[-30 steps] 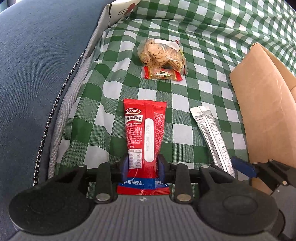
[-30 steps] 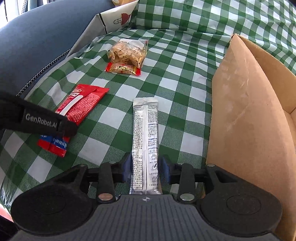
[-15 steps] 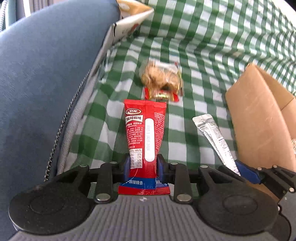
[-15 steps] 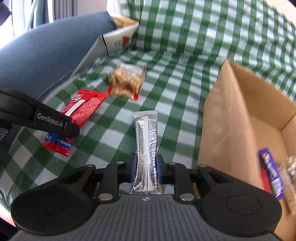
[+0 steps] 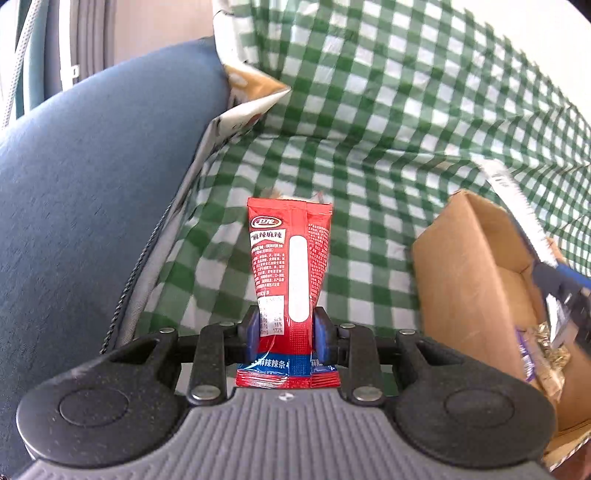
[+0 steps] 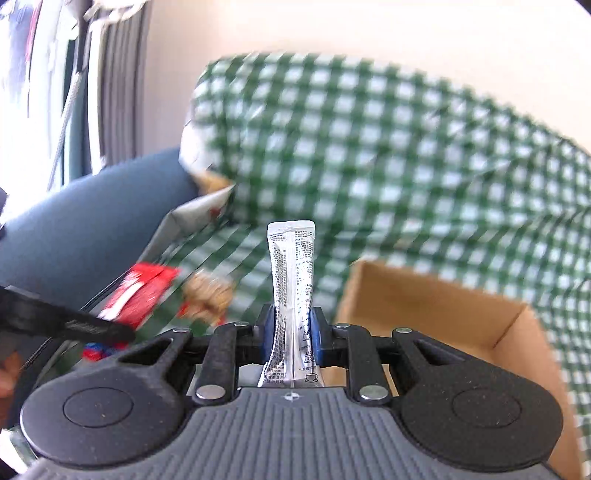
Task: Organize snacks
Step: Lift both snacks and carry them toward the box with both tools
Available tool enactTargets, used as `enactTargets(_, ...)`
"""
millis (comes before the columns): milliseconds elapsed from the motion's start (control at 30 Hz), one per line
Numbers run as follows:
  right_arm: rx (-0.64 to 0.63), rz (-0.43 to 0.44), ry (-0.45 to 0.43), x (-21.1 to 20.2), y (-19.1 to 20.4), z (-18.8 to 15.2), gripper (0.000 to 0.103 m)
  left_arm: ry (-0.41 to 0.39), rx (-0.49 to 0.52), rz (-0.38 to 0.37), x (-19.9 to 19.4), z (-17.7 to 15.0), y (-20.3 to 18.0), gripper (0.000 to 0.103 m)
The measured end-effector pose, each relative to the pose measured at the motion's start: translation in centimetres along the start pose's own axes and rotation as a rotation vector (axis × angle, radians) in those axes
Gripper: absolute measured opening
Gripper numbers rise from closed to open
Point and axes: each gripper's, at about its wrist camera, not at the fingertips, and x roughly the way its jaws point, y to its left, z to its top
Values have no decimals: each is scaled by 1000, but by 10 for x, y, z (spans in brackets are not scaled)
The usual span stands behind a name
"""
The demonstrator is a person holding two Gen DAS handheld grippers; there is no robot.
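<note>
Green-and-white checked cloth (image 5: 369, 229) is covering the seat of a sofa and running up its backrest w/ folds and creases; at the cloth's left edge a dark blue upholstered armrest (image 5: 92, 206) is rising beside it, w/ a strip of grey fabric and a dark zip line showing btwn cloth and blue part. A cushion (image 5: 243, 92) w/ a white and tan print is sitting wedged in the back left corner of the seat. Behind the armrest, grey curtains (image 6: 118, 81) and bright window light are showing at left, and a plain pale wall (image 6: 332, 26) is filling the top of the right wrist view. An open cardboard box (image 5: 469, 280) is standing on the cloth toward the right edge of the seat, w/ wrapped snacks (image 5: 543, 350) lying inside. Left gripper (image 5: 284, 328) is holding a red snack pack (image 5: 291, 266) clear of the cloth, jaws clamped on its lower part, pack sticking forward. Right gripper (image 6: 291, 332) is holding a silver sachet (image 6: 293, 280) upright by the box's near left corner, jaws clamped on it. A clear bag of brown snacks (image 6: 208, 291) is lying on the cloth, blurred.
</note>
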Motion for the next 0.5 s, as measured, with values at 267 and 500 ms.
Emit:
enactTargets(267, 134, -93, 12, -14, -69, -26, 21, -9, 29, -39, -2, 0, -33, 32)
enactTargets(500, 133, -162, 8, -24, -104, -39, 21, -4, 44, -63, 6, -4, -54, 32)
